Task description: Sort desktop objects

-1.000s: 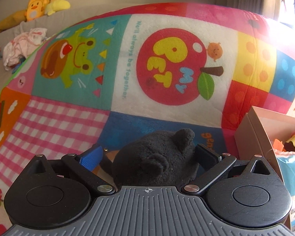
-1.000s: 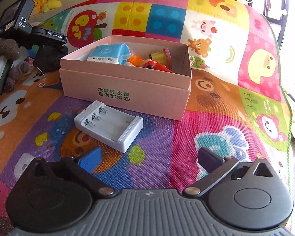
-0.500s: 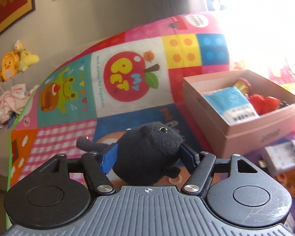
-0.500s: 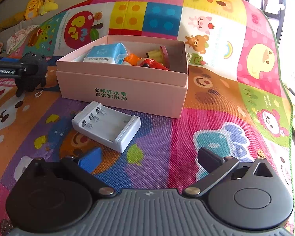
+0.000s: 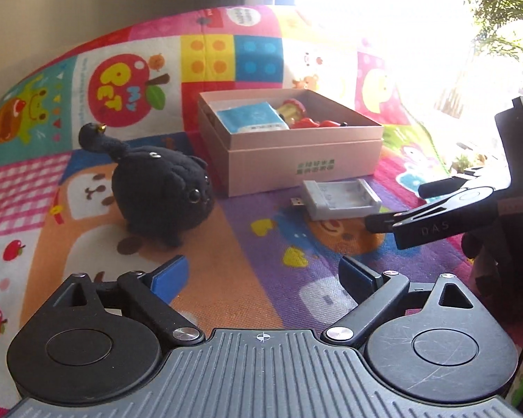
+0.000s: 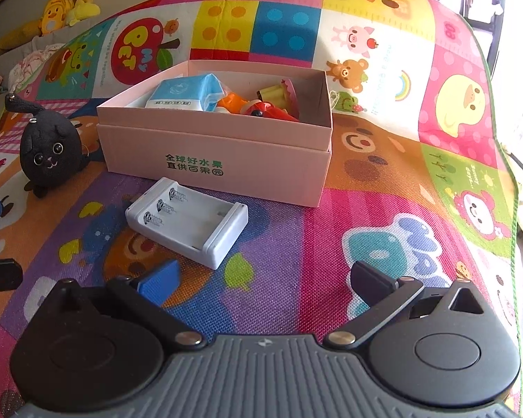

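Observation:
A black plush cat (image 5: 164,191) sits upright on the colourful play mat, left of an open pink box (image 5: 296,160). My left gripper (image 5: 261,271) is a little behind the cat; its jaws are opening and nothing is between them. A white battery holder (image 6: 191,223) lies in front of the box (image 6: 226,153). My right gripper (image 6: 265,275) hovers open and empty just short of the holder. In the right wrist view the cat (image 6: 50,153) faces the camera. The box holds a blue tissue pack (image 6: 184,94) and red and orange toys (image 6: 261,108).
The right gripper (image 5: 406,205) reaches in from the right of the left wrist view, close to the battery holder (image 5: 341,198). Yellow plush toys (image 6: 66,10) and a cloth pile (image 6: 35,62) lie beyond the mat's far left. The mat's green edge (image 6: 505,174) drops off at the right.
The left gripper carried the plush cat towards the box, let it go on the mat and drew back with jaws wide. The right gripper stayed put.

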